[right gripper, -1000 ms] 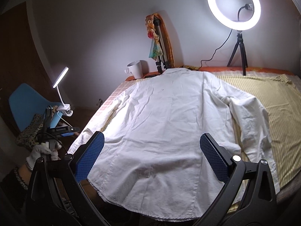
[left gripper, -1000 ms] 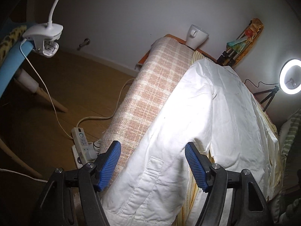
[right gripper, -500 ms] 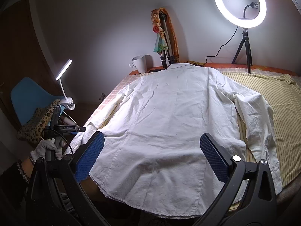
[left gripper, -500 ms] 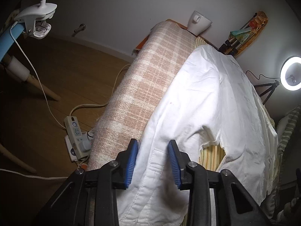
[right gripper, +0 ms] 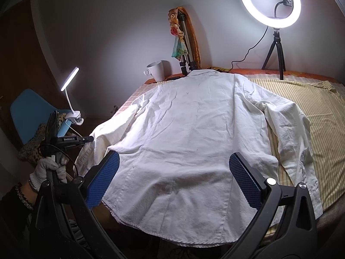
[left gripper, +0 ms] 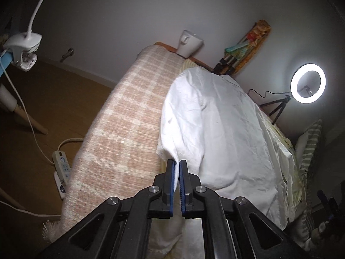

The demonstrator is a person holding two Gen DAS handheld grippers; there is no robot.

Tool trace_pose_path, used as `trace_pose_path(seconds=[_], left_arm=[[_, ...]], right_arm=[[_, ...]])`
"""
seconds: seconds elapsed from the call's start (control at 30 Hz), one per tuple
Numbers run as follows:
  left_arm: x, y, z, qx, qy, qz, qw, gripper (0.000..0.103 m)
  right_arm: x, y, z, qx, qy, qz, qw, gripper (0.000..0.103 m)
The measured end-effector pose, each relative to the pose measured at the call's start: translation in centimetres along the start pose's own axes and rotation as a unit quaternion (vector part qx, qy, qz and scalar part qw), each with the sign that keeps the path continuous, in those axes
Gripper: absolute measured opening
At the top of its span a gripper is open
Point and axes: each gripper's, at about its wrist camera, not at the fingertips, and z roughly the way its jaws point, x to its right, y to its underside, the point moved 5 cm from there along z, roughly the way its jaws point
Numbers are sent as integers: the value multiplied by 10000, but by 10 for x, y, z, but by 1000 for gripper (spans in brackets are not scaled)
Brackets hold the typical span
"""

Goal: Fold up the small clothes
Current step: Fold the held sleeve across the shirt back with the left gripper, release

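Closed now, left gripper pinches the rumpled white shirt's sleeve; right gripper fingers gape wide

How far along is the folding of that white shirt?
Barely started. Done: the white shirt lies spread flat, back up, on the bed. In hand: the left gripper has its jaws pinched on the sleeve hanging over the bed's side. The right gripper hovers open above the hem. Left: no fold shows yet; both sleeves, sides and body remain.
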Motion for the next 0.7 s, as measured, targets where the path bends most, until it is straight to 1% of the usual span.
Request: trace_pose_path(seconds=[0.1, 0.2, 0.3, 0.37, 0.43, 0.5, 0.57, 0.6, 0.7], left_arm=[[38, 2, 1, -6, 63, 478, 9988, 0], [81, 12, 4, -24, 52, 1082, 9941, 0], [116, 29, 18, -240, 93, 1544, 9877, 0], [135, 42, 30, -441, 74, 1853, 9817, 0], [149, 54, 41, -654, 22, 2156, 9743, 8], [157, 64, 44, -750, -42, 2352, 9690, 34], [165, 70, 40, -775, 0, 2482, 9656, 39], [166, 73, 37, -794, -7, 2513, 9647, 44], [167, 74, 18, -697, 98, 2492, 9659, 49]], right_arm=[[-1, 0, 0, 6, -13, -25, 10000, 103], [-3, 1, 1, 10, 10, -90, 10000, 103], [-2, 2, 4, -20, 12, -86, 10000, 103], [0, 3, 5, -43, 12, -55, 10000, 103], [2, 3, 8, -67, 24, -35, 10000, 103], [4, 3, 9, -80, 54, -48, 9999, 103], [6, 2, 12, -105, 70, -41, 9999, 103], [7, 2, 14, -134, 59, -10, 9999, 103], [11, 1, 21, -233, -17, 147, 9996, 103]])
